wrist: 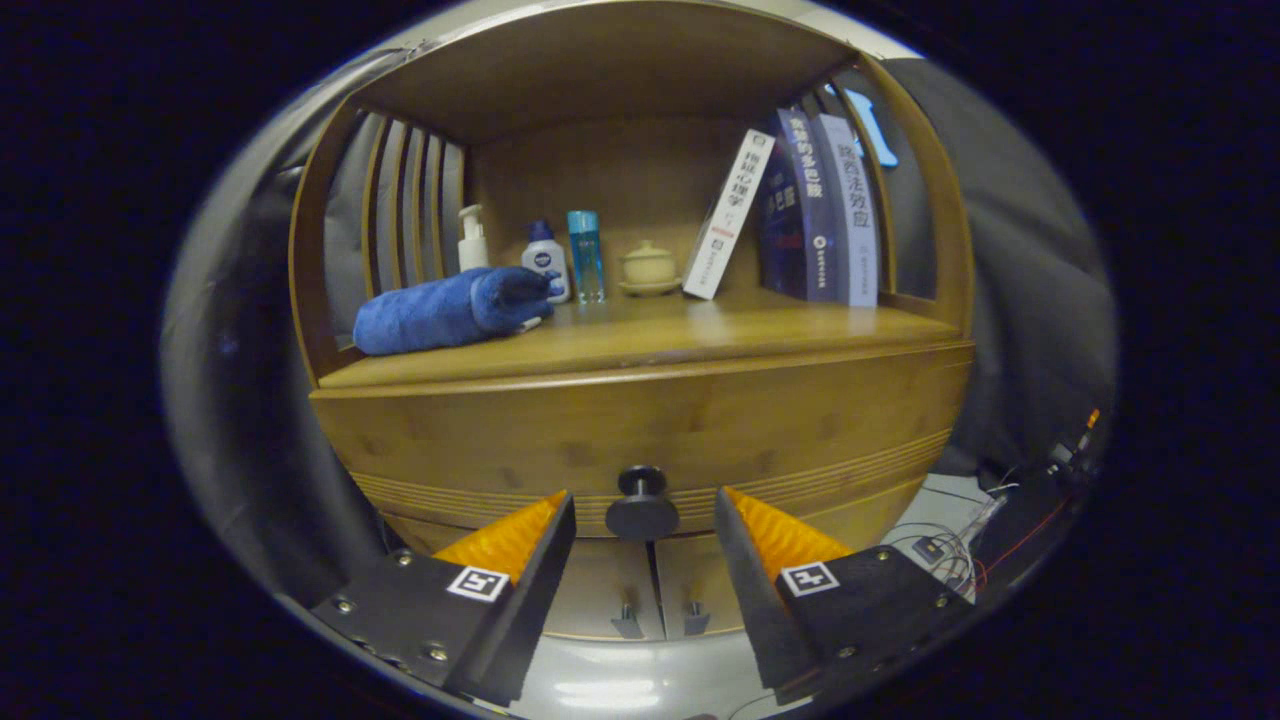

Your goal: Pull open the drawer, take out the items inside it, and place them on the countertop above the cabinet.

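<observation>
1. Drawer (pixel 640 430) sits shut below the cabinet's surface (pixel 640 345), straight ahead at my 12 o'clock.
2. I see a rolled blue towel (pixel 445 310) on that surface at 10 o'clock, books (pixel 815 215) at 1 o'clock.
3. My gripper (pixel 645 510) has its fingers spread apart, gripping nothing.
4. I have the drawer's dark knob (pixel 641 500) between their tips, untouched.

A wooden cabinet (pixel 640 420) carries everything here. On its countertop (pixel 720 330), from one end to the other, lie a rolled blue towel (pixel 450 310), a white pump bottle (pixel 472 240), a small white bottle with a blue cap (pixel 546 260), a clear blue bottle (pixel 586 255), a lidded cream cup on a saucer (pixel 649 268), a leaning white book (pixel 728 215) and upright dark books (pixel 825 210).
</observation>
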Available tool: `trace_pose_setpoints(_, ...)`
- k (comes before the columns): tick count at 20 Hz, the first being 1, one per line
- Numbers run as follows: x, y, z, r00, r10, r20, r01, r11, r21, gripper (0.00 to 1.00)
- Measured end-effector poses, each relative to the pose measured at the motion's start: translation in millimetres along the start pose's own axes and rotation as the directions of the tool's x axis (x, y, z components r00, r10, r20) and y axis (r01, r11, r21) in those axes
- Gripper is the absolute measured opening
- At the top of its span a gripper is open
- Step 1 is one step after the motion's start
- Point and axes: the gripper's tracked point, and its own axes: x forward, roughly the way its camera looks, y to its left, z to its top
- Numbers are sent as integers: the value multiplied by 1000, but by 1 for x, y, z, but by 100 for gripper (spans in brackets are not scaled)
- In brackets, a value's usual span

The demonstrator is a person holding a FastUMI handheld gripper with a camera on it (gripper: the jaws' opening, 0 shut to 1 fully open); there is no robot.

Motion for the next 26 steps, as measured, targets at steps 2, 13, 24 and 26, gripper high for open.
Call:
trace_pose_setpoints(2, 13, -3, -3, 1000, -14, -16, 14, 1000, 2, 84)
trace_pose_setpoints(13, 30, -2, -2, 999, -31, -9, 31, 997, -66, 41)
trace_pose_setpoints(24, 8, 1, -10, 998, -55, -18, 54, 998, -15, 33)
trace_pose_setpoints(26, -6, 1, -15, 997, -67, -28, 67, 998, -18, 33)
